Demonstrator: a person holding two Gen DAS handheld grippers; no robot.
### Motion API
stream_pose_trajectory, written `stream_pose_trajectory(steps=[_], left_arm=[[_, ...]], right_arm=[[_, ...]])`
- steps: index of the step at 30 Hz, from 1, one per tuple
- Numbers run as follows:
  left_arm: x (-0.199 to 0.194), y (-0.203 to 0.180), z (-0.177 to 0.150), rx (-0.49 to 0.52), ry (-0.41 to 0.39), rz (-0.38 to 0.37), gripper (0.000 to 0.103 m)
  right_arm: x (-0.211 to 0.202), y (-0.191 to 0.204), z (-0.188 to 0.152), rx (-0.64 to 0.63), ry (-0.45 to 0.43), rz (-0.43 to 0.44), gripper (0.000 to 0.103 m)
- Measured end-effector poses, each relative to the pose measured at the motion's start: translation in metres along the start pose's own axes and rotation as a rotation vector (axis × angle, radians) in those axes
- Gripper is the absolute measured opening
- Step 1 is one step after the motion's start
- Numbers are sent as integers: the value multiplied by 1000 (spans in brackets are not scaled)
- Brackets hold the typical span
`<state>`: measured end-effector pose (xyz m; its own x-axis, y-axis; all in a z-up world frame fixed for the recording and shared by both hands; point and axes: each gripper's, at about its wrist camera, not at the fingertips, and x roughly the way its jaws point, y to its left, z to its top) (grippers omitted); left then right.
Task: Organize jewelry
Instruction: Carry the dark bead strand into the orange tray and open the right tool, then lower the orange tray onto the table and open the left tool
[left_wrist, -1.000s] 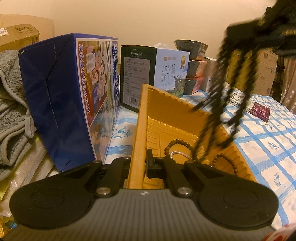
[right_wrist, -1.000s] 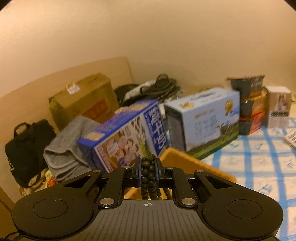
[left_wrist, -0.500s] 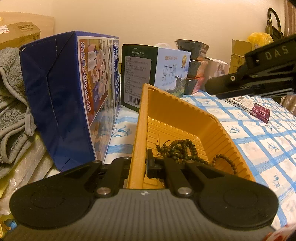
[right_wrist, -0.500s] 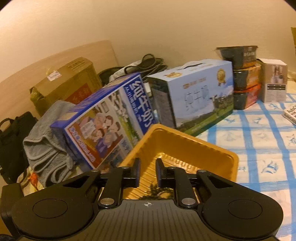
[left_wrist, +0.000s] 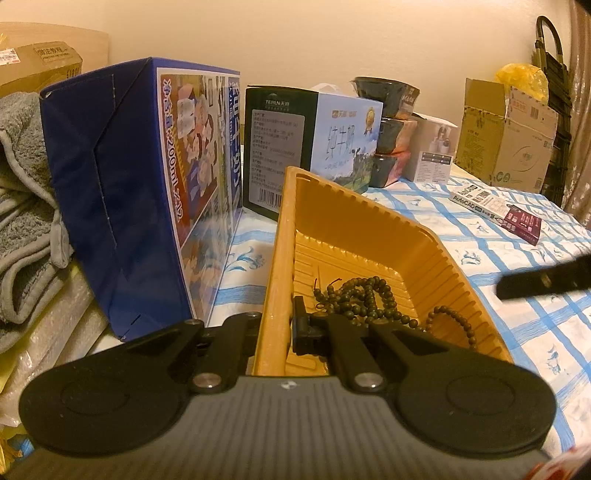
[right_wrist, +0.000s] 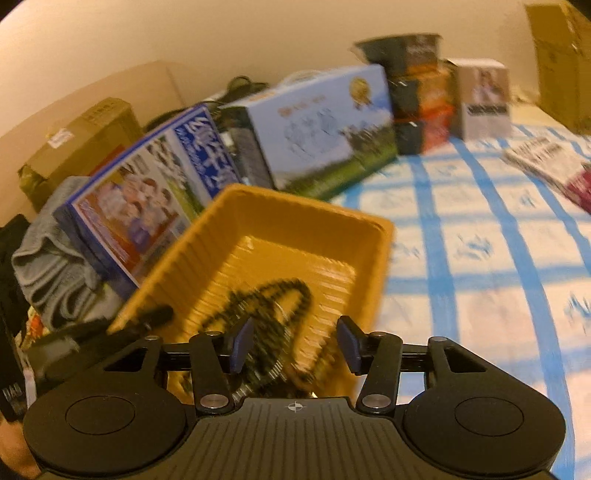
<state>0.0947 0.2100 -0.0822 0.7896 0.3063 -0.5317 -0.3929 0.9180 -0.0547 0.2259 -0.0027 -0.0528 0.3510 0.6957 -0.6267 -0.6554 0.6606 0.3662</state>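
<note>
The left gripper (left_wrist: 275, 328) is clamped on the near left wall of the yellow tray (left_wrist: 369, 229), one finger outside the wall and one inside. In the right wrist view that gripper (right_wrist: 144, 321) shows as a dark blurred shape at the tray's (right_wrist: 295, 218) left rim.

The tray sits on a blue-checked cloth (left_wrist: 517, 295). Inside it, a heap of dark green beads (left_wrist: 365, 299) lies on the ribbed floor toward the near end, and a brown bead bracelet (left_wrist: 454, 325) lies just beside it, against the right wall. In the right wrist view the beads (right_wrist: 266, 302) are a blurred dark loop on the tray floor; the bracelet cannot be made out there.

The right gripper (right_wrist: 293, 345) hangs over the near end of the tray with its jaws apart; they have just been opening. The beads lie below and beyond the blue pads (right_wrist: 238, 345), with nothing pinched between them. From the left wrist view, only a dark finger of this gripper (left_wrist: 543, 282) shows, at the right edge above the cloth.

Left of the tray stands a blue milk carton box (left_wrist: 147, 184), tilted, leaning against a grey towel (left_wrist: 22, 184). Behind the tray stands a light blue and green milk box (left_wrist: 314, 147). Further back are stacked bowls (left_wrist: 388, 129), a small white box (left_wrist: 436, 151) and a cardboard box (left_wrist: 506, 136). A book (left_wrist: 484, 201) and a small maroon box (left_wrist: 524, 223) lie on the cloth at the right.
</note>
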Motion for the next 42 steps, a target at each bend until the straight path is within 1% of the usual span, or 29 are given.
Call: stream_pose_trajectory(steps=[6,12,16,25,31,32,33,35,37,38,39,40,42], left_arm=[[3,-2,-1,9,3,14,4],[10,-3,0,19,5,26,4],[14,-2,0,18,6,29,4],[23,17,-9,-67,72,11,6],[23,27,-16,-97,108,-1,7],[23,28,-17,-97,115,-1,9],[23,28,-17,-100,122,-3,15],[21,32,-19,-117,135,-7,21],[15,34,-21,-114,126,6,30],[11,34,-21,-107,115,16,37],[8,34,-19,-103,109,18,41],[5,36,-18,-101,107,13,42],[0,37,-16,-98,116,7,47]], right_arm=[[-13,-23,-17,52,10,-34,53],[-17,-33,-22,26,16,-92,53],[-18,-37,-23,42,14,-102,53],[-21,-37,-31,49,24,-109,55],[-23,-35,-34,49,23,-117,60],[-23,-35,-34,50,22,-119,62],[-23,-35,-35,51,21,-122,63],[-24,-35,-35,49,20,-129,65],[-25,-35,-36,47,19,-132,66],[-25,-35,-36,48,19,-135,67],[-26,-35,-37,50,18,-139,68],[-27,-35,-38,50,17,-142,69],[-28,-34,-39,52,15,-147,70]])
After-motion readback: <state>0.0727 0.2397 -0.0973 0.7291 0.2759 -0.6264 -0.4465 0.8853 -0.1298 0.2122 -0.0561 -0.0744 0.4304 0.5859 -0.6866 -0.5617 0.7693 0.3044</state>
